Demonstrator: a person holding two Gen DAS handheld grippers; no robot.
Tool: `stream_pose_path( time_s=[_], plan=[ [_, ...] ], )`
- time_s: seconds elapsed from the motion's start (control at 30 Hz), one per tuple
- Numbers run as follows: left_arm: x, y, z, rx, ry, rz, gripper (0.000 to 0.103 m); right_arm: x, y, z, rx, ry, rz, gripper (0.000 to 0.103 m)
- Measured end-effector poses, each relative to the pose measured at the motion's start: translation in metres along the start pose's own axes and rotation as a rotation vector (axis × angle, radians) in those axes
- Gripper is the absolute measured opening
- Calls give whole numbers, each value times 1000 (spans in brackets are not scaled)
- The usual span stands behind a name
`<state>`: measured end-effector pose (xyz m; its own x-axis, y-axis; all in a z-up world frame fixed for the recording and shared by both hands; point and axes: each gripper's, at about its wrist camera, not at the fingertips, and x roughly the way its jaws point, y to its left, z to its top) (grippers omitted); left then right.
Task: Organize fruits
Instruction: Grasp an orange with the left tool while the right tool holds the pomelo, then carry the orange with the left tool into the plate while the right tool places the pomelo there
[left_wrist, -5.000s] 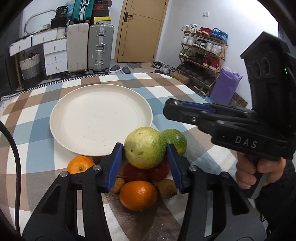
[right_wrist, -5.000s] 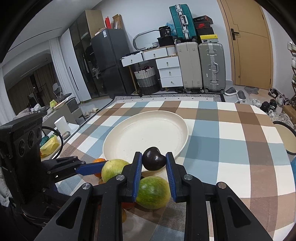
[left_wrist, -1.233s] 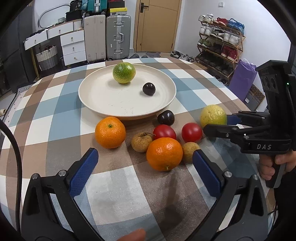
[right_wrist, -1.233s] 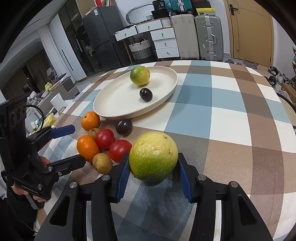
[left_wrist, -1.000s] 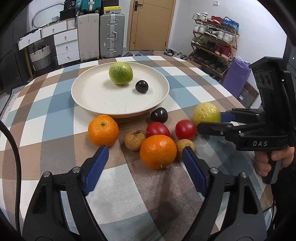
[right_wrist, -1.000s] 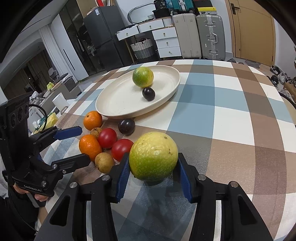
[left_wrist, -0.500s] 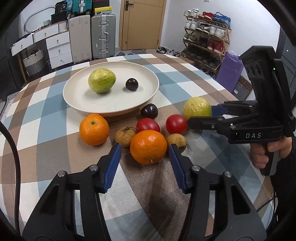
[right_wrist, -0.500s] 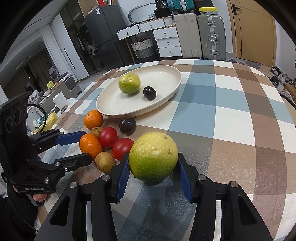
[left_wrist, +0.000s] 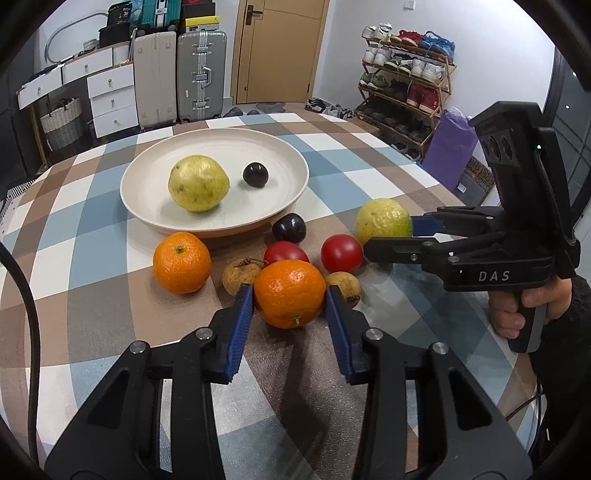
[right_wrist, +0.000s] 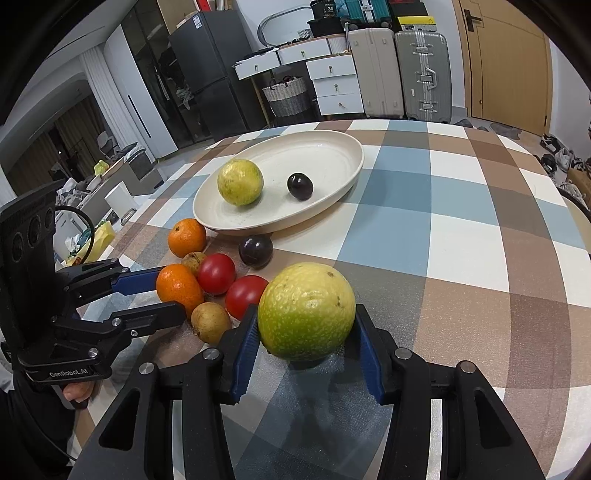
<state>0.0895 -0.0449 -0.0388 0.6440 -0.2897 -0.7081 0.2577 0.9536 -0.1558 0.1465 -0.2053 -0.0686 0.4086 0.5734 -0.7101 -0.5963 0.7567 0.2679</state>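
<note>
Closing on the near orange (left_wrist: 290, 293), the left gripper (left_wrist: 290, 314) has just been narrowing, and its blue pads now sit against the fruit's sides. Judging by the crowding, the lift should go straight up, since a longan (left_wrist: 242, 276) and another longan (left_wrist: 343, 288) lie just beside it and two tomatoes (left_wrist: 341, 253) behind. The right gripper (right_wrist: 306, 339) holds a yellow-green guava (right_wrist: 306, 312) firmly, low over the near part of the table (right_wrist: 480, 240). Toward the far edge, the cream plate (left_wrist: 284, 158) carries one guava (left_wrist: 198, 182) and one dark plum (left_wrist: 255, 174), apart.
</note>
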Motion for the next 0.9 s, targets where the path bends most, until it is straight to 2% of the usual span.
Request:
stream_pose_path(
  time_s=[0.17, 0.33, 0.57, 0.9],
  plan=[
    [-9, 5, 3, -23, -57, 23, 37, -5, 0, 1, -2, -38, 5, 50],
    [-19, 19, 7, -89, -108, 62, 37, -10, 2, 3, -9, -67, 6, 50],
    [-28, 31, 9, -144, -151, 104, 37, -18, 9, 3, -22, -121, 19, 50],
    [-31, 38, 12, -168, -187, 159, 37, -23, 17, 12, -19, -173, 41, 50]
  ],
)
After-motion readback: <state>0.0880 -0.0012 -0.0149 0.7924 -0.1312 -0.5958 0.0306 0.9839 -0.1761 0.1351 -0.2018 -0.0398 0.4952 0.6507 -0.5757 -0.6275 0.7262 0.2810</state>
